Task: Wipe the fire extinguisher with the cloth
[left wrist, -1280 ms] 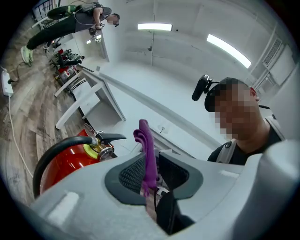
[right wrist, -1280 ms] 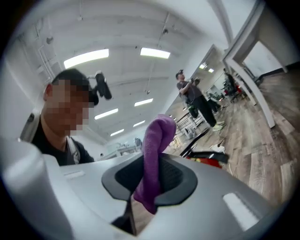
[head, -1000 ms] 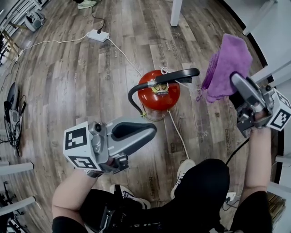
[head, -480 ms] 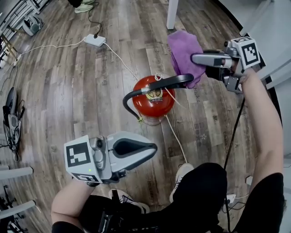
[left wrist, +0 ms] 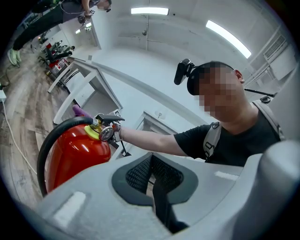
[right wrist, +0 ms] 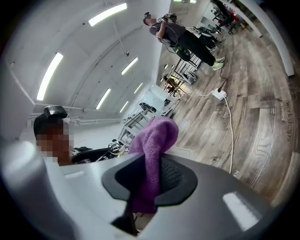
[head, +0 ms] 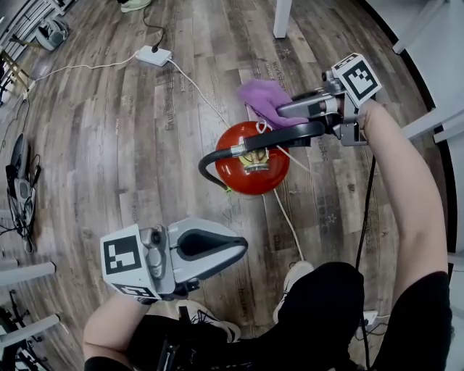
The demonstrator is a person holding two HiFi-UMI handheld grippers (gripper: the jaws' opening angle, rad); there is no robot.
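Observation:
A red fire extinguisher (head: 250, 165) stands on the wood floor, with a black hose (head: 208, 158) and a black handle (head: 290, 134) on top. My right gripper (head: 284, 112) is shut on a purple cloth (head: 264, 96), which hangs at the far side of the extinguisher's top, just behind the handle. In the right gripper view the cloth (right wrist: 154, 138) fills the gap between the jaws. My left gripper (head: 243, 246) is shut and holds nothing, near me and apart from the extinguisher. Its view shows the extinguisher (left wrist: 75, 154) ahead at the left, with a tip of the cloth (left wrist: 79, 111) behind it.
A white power strip (head: 154, 55) lies at the back with a cable (head: 286, 217) that runs past the extinguisher towards my shoe (head: 293, 272). A white table leg (head: 283, 18) stands behind. Gear lies at the left edge (head: 22, 181). Another person (right wrist: 176, 35) stands far off.
My right gripper has swung from the right side down and left with the cloth, to the far side of the extinguisher's top. The left gripper has sunk slightly.

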